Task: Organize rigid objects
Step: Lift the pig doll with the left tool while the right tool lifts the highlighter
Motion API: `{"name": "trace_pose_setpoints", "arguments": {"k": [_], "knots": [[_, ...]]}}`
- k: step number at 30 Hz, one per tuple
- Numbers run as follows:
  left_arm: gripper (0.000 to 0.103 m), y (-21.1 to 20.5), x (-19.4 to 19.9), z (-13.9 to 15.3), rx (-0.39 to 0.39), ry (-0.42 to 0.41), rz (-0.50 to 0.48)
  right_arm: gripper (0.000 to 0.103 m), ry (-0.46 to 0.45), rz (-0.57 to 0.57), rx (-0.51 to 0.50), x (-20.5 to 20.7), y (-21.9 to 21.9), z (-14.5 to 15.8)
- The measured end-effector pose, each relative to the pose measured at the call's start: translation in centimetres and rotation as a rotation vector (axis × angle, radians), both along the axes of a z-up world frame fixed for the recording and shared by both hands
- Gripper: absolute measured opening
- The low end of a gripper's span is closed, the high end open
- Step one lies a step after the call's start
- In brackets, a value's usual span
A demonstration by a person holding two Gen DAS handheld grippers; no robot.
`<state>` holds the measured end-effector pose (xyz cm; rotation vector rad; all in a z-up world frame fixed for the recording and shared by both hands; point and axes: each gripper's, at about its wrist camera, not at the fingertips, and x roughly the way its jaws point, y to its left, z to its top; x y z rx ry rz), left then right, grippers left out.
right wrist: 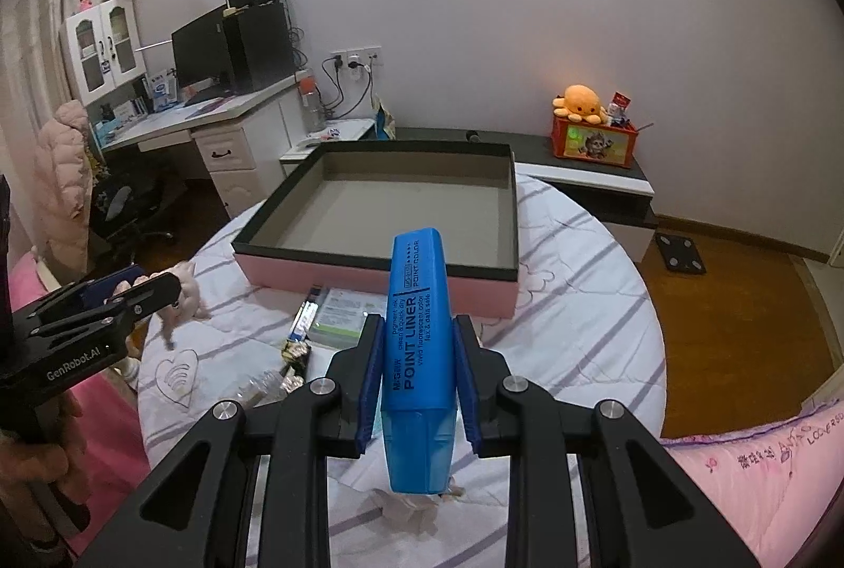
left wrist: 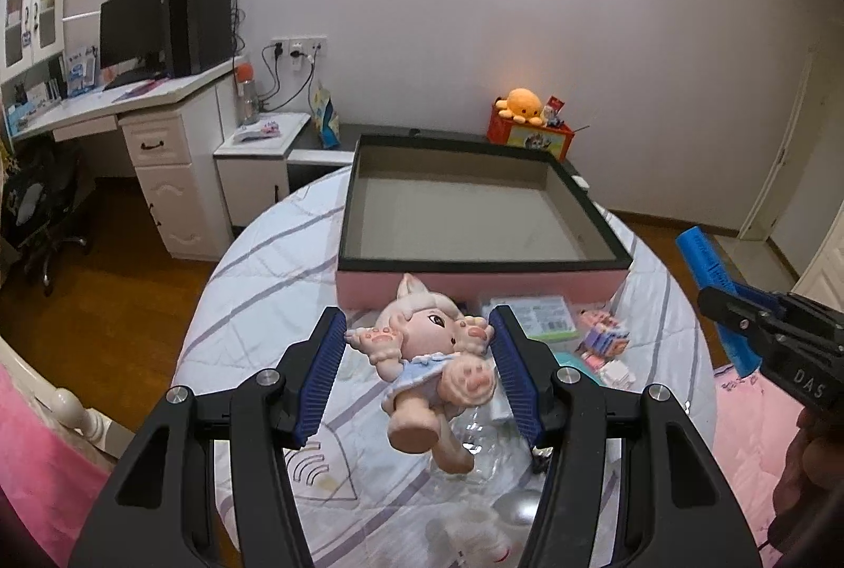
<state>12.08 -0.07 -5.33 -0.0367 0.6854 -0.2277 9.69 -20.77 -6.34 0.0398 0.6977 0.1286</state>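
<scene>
Tilting downward toward the box [left wrist: 475, 262], left tongs [left wrist: 419, 357] clamp a doll [left wrist: 422, 346] (limbs splayed), right tongs [right wrist: 416, 378] a highlighter [right wrist: 414, 330].

Surface: a round table [right wrist: 580, 304] under a white quilted cloth [left wrist: 274, 262] with grey-purple stripes and a stitched heart motif [right wrist: 176, 375].
Far side: a shallow open box [right wrist: 380, 209] with pink outer walls, a black rim and a grey inside, resting on the cloth.
In front of the box: a flat packet with a white-and-green label [right wrist: 343, 309], just beside the pink wall.
Near middle: a clear plastic bottle [right wrist: 264, 386] lying on its side; a dark small wrapper [right wrist: 295, 352] close to it.
Right of the packet: small pink and purple packets [left wrist: 606, 336], clustered.
</scene>
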Motion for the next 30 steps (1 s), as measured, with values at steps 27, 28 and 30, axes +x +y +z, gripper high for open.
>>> {"name": "trace_pose_setpoints", "arguments": {"k": [27, 28, 30], "knots": [[0.057, -5.4, 14.1, 0.4, 0.041, -0.020, -0.020, 0.026, 0.025, 0.025, 0.040, 15.1, -0.3, 0.8], [0.057, -5.5, 14.9, -0.3, 0.045, -0.004, -0.018, 0.026, 0.041, 0.026, 0.039, 15.9, -0.3, 0.3], [0.057, -5.8, 16.3, -1.4, 0.041, 0.026, -0.015, 0.026, 0.084, 0.027, 0.046, 17.6, -0.3, -0.9]]}}
